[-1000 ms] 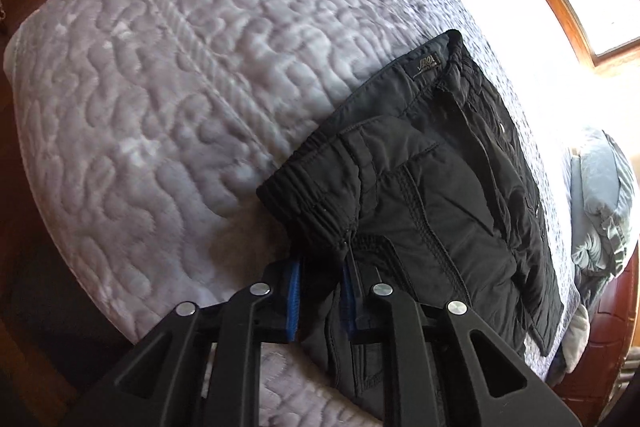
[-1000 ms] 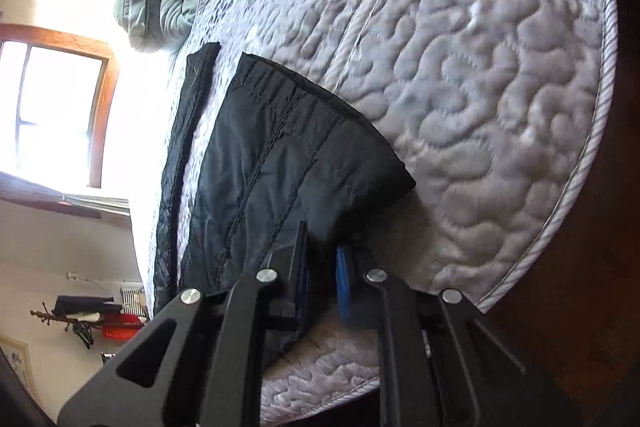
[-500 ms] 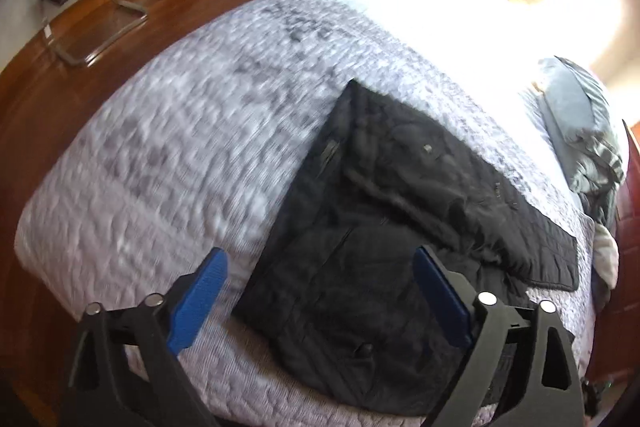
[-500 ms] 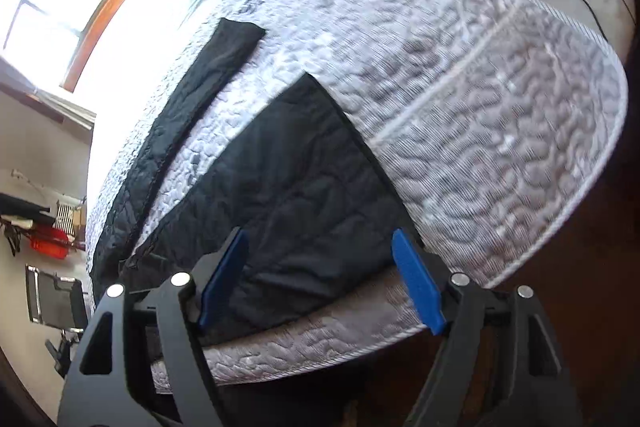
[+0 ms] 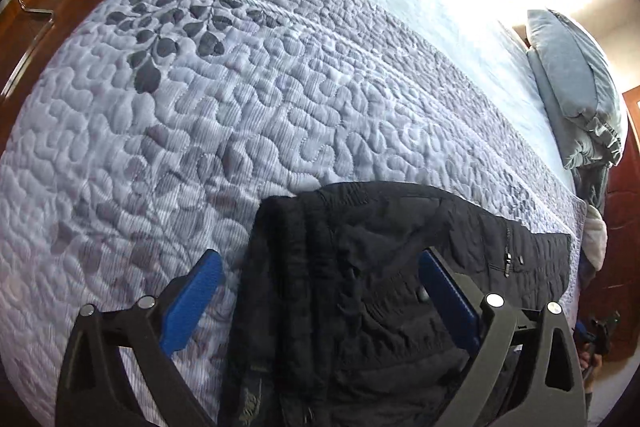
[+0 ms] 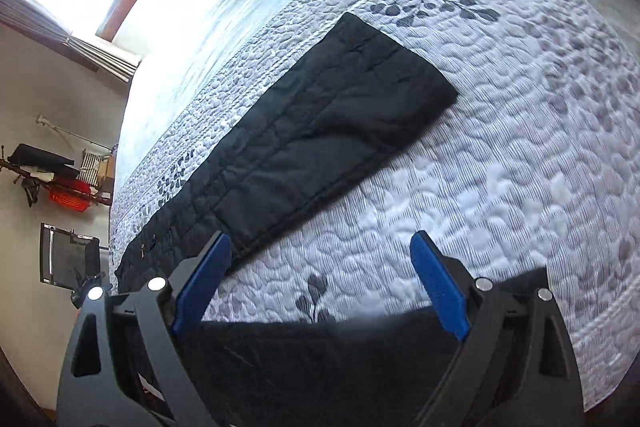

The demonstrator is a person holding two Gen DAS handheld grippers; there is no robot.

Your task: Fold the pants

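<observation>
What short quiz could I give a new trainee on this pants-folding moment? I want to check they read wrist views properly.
1. True or false: the left gripper is clamped on the black pants.
2. What do the pants lie on? A) wooden floor B) quilted bedspread C) chair
3. In the right wrist view, what lies between the right gripper jaws?

Key:
1. False: its jaws stand wide open, gripping nothing.
2. B, the quilted bedspread.
3. Only bedspread; the jaws are opening and a pant leg lies beyond.
</observation>
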